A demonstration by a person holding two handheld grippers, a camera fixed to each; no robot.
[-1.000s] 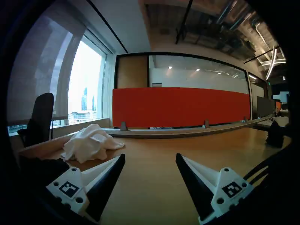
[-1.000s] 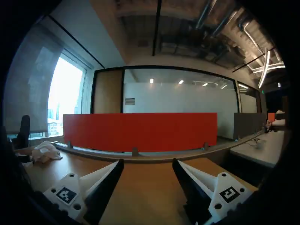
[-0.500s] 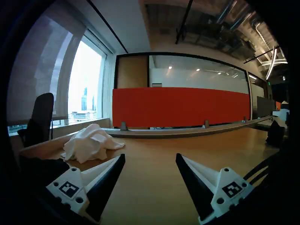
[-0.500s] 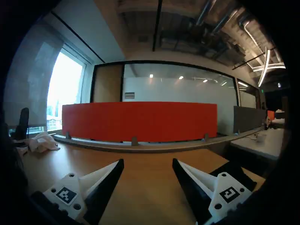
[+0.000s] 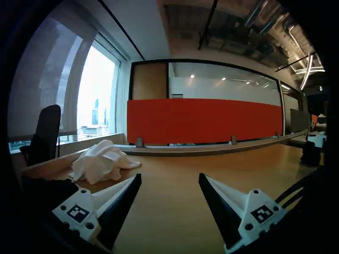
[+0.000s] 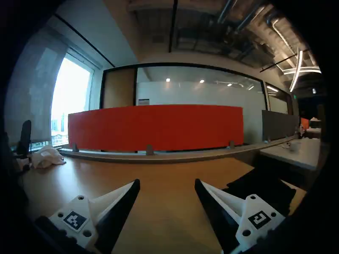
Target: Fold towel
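Two grippers are hovering low over a wooden desk (image 5: 178,211), both holding nothing.

- Left gripper (image 5: 169,174): fingers are standing wide apart, bare desktop showing between them.
- Right gripper (image 6: 167,180): fingers are likewise spread wide, nothing between them.
- White towel (image 5: 101,161): lying crumpled in a heap on the desk, left of centre in the left gripper view, beyond and to the left of the left finger, not touching it. In the right gripper view the same towel (image 6: 45,156) is sitting small at the far left edge, well apart from that gripper.
- Red divider panel (image 5: 203,120) is running along the desk's far edge, glass wall rising behind it.
- Black office chair (image 5: 44,135) is standing at the left, in front of a bright window (image 5: 95,101).
- Dark flat item (image 6: 265,188) is lying on the desk at lower right of the right gripper view, just past the right finger; what it is I cannot tell.
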